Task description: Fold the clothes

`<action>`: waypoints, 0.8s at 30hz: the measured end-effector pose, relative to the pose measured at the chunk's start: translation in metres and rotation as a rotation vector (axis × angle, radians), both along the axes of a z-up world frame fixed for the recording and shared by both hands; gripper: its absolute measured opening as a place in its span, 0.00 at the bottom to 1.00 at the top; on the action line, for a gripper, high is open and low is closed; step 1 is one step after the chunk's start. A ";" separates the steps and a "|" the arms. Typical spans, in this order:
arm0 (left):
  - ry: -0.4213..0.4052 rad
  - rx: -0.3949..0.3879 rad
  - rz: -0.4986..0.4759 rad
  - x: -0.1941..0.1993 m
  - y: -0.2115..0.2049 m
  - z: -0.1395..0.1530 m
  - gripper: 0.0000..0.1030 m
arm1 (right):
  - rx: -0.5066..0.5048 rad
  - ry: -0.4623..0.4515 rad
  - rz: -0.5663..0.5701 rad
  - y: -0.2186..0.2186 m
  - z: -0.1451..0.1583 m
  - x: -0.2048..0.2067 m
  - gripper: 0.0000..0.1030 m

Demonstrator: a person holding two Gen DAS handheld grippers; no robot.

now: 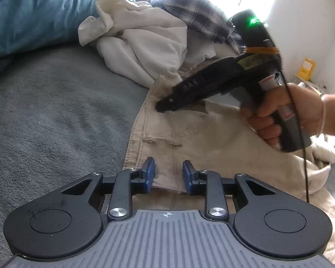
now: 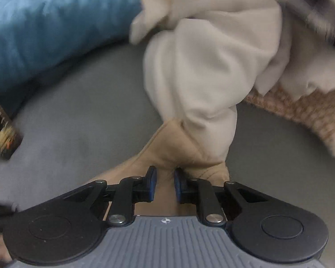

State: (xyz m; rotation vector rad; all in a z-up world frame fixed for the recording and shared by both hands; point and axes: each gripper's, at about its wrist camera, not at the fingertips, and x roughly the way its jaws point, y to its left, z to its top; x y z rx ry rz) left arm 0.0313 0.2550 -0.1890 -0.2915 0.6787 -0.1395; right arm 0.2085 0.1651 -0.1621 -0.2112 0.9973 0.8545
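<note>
Beige trousers (image 1: 189, 134) lie on the grey blanket (image 1: 55, 111), waistband toward the left. My left gripper (image 1: 168, 174) sits at the near end of the waistband with fabric between its blue pads; its jaws stand a little apart. My right gripper (image 1: 160, 108) is at the far end of the waistband, held by a hand. In the right wrist view my right gripper (image 2: 165, 184) has the beige cloth (image 2: 174, 149) between its narrowly parted pads. A white garment (image 2: 207, 67) lies just beyond, over the trousers' corner.
A pile of clothes sits behind the trousers: a cream garment (image 1: 143, 44), a plaid shirt (image 1: 196, 15) and a knitted beige piece (image 2: 301, 109). A blue duvet (image 1: 33, 11) lies at the far left. A white wall (image 1: 312, 33) stands at the right.
</note>
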 end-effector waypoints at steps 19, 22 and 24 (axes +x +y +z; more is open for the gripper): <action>0.047 0.062 0.014 0.004 -0.011 0.001 0.28 | 0.193 0.173 -0.374 -0.263 0.100 0.032 0.48; 0.055 0.077 0.022 0.005 -0.013 0.002 0.28 | 0.071 0.156 -0.386 -0.271 0.075 0.014 0.48; 0.052 0.092 0.034 0.002 -0.013 0.008 0.28 | 0.036 0.187 -0.364 -0.272 0.055 0.002 0.46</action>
